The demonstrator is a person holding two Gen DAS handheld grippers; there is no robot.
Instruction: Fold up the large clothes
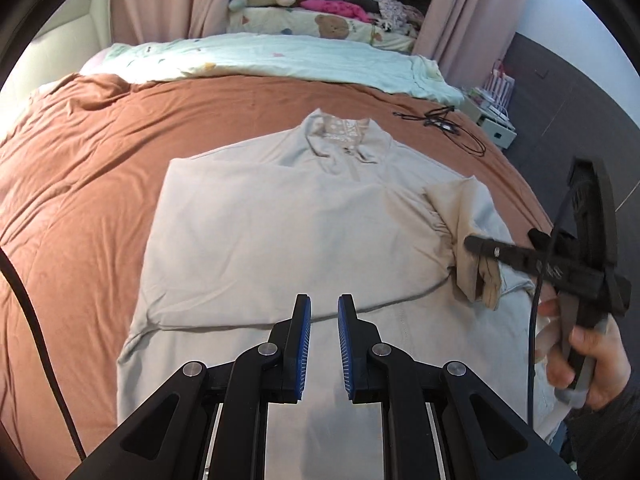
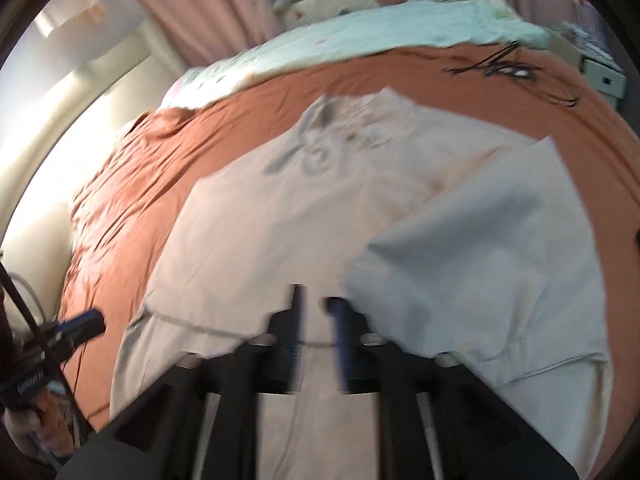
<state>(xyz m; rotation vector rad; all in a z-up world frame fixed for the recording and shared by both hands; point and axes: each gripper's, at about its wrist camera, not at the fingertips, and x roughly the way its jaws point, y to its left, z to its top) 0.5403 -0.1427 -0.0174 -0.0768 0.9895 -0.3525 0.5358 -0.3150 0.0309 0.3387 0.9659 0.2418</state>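
A large pale grey collared shirt [image 1: 280,232] lies flat on the rust-brown bed cover [image 1: 80,184], collar at the far end. Its left side is folded in to a straight edge. My left gripper [image 1: 324,312] hovers over the shirt's lower middle, its blue pads a little apart with nothing between them. At the right, a hand holds my right gripper [image 1: 480,252] just above the bunched sleeve cuff [image 1: 486,280]. In the blurred right wrist view the right gripper [image 2: 316,304] stands open over the shirt [image 2: 280,216], with the sleeve panel [image 2: 480,264] lying to its right. The left gripper [image 2: 86,324] shows at lower left.
A mint quilt [image 1: 280,56] lies across the far end of the bed, with pillows and plush toys [image 1: 320,20] behind it. Black cables [image 1: 448,124] lie on the cover at far right. A bedside box [image 1: 498,128] stands off the right edge.
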